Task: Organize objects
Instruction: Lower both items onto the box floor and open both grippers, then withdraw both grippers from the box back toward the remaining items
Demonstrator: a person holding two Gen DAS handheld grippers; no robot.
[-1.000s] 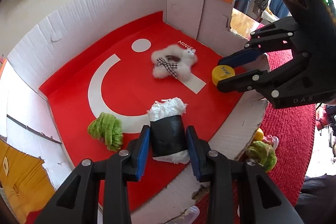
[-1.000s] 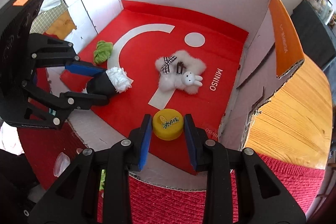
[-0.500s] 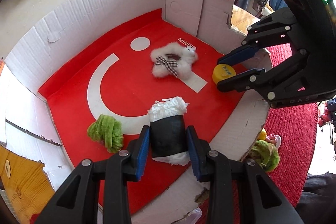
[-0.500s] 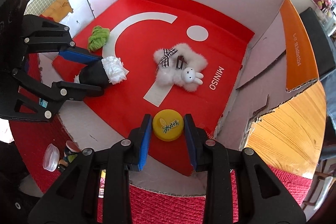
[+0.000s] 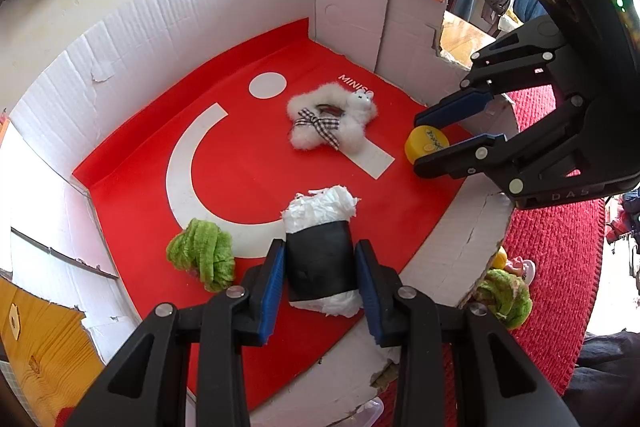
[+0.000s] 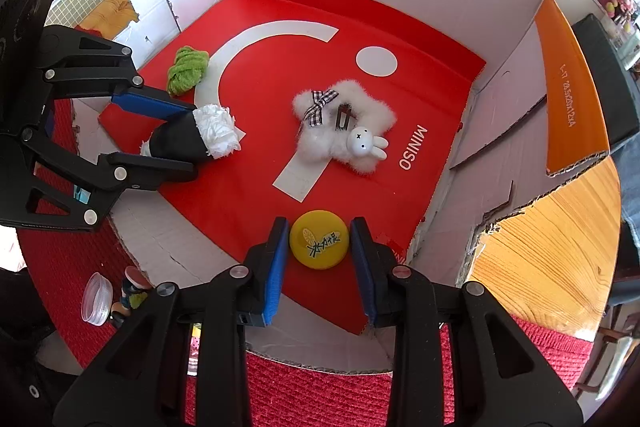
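Left wrist view shows the left gripper [image 5: 320, 279] closed on the black and white roll [image 5: 320, 255], with a blue pad pressed on each side. The roll is right between the fingers and its long way points straight ahead, out from the gripper. It looks soft, with a smooth black wrap round the middle and fluffy white stuff at both ends. It is down by the red floor of the cardboard box [image 5: 160, 39], near the front edge.

On the other side, the right gripper [image 6: 320, 251] has the yellow lid [image 6: 319, 245] between its pads. One pad touches the lid, but a thin gap shows at the other, so the hold looks loose. The lid is round, flat, hard and shiny, with black marks on top, near the low front wall.

A fuzzy green bundle [image 5: 202, 259] sits just beside the roll. The furry white bunny [image 6: 344, 135] lies in the middle, apart from both grippers
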